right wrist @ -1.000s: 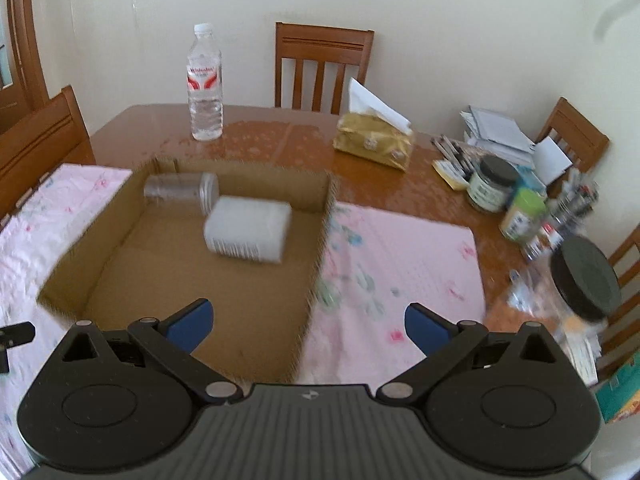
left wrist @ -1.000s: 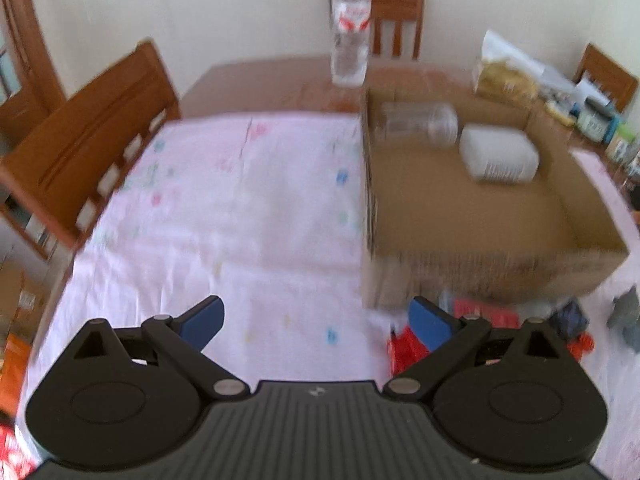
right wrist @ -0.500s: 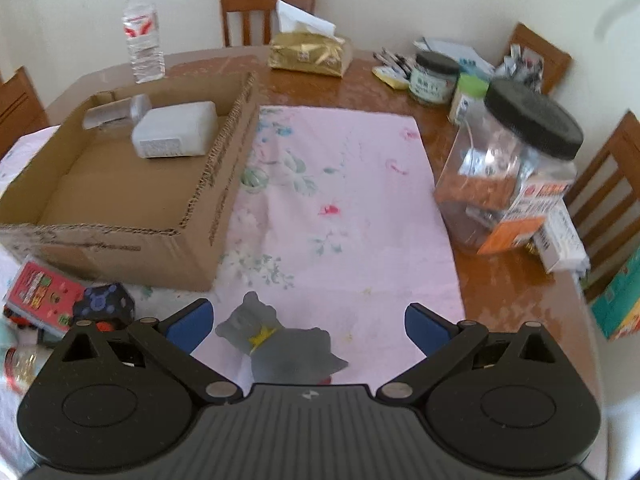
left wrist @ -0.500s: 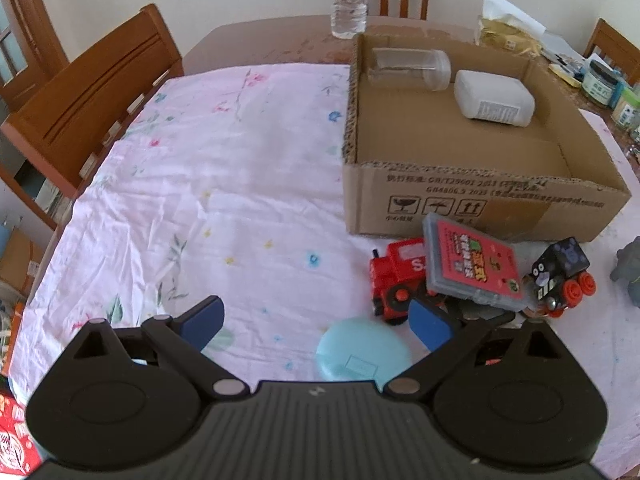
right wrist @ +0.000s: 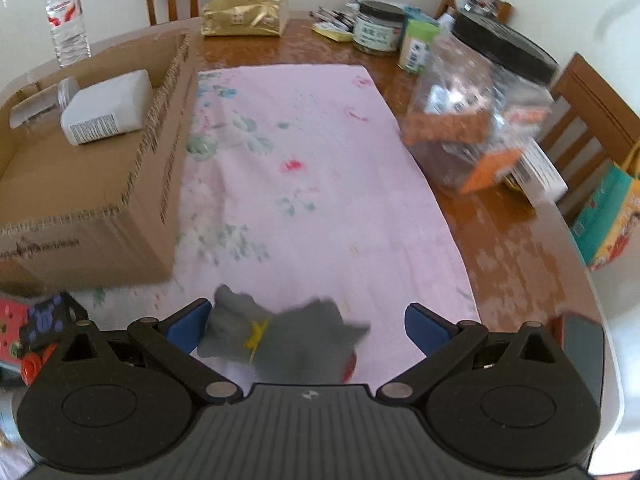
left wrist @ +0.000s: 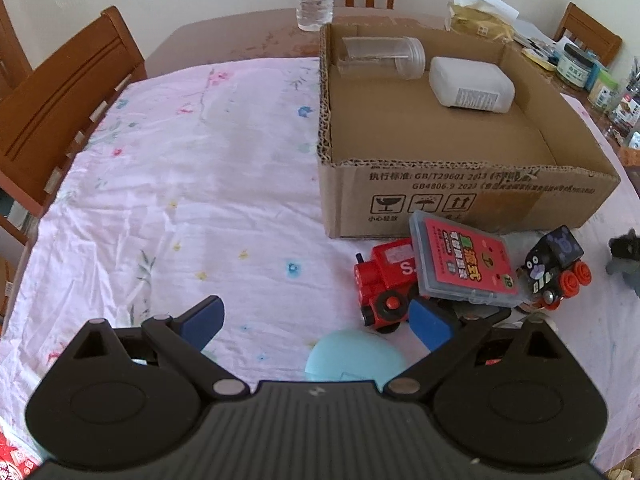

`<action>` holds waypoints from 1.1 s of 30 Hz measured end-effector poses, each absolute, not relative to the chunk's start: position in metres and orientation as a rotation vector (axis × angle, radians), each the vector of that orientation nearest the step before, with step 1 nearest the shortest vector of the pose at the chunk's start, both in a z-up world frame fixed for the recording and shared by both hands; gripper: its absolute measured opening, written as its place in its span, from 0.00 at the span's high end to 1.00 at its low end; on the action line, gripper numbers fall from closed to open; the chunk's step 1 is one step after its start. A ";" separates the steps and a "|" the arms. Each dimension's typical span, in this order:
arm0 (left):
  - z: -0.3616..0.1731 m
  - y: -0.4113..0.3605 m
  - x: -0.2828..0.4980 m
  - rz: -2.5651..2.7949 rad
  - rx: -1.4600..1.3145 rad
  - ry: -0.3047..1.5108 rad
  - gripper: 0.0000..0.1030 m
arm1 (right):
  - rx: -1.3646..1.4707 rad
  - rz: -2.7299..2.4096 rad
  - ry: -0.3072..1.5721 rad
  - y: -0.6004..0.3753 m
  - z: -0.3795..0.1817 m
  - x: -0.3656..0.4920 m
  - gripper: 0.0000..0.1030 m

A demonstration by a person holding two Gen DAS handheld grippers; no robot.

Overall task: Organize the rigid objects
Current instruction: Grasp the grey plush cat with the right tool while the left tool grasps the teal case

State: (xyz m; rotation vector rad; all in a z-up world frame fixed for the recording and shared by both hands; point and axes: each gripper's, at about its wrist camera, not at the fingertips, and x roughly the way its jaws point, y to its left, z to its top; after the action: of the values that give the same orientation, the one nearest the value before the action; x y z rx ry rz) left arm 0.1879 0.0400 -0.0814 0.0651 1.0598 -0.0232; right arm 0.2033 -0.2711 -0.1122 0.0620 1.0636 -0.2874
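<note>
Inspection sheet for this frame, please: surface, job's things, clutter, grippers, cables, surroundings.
Surface: brown wooden table under a pink floral cloth.
Job's things: open cardboard box holds a clear plastic jar lying on its side and a white rectangular container; outside lie a red toy train, red card case, black toy engine, pale blue round disc and grey toy animal.
Clutter: water bottle, gold tissue pack, big black-lidded jar.
Grippers: left gripper and right gripper open.
Cables: nothing seen.
Surroundings: wooden chairs, pale wall.

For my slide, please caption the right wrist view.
Open right gripper hovering over a grey toy animal beside the cardboard box.
</note>
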 end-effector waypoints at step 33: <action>-0.112 0.069 0.143 0.067 0.013 1.106 0.03 | 0.106 -0.247 1.059 -0.280 -0.132 0.164 0.00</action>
State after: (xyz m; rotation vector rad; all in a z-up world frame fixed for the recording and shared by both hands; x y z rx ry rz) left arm 0.1431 0.0688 -0.1115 0.0133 1.1059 0.0674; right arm 0.1636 -0.2796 -0.1323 0.1061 1.0590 -0.2473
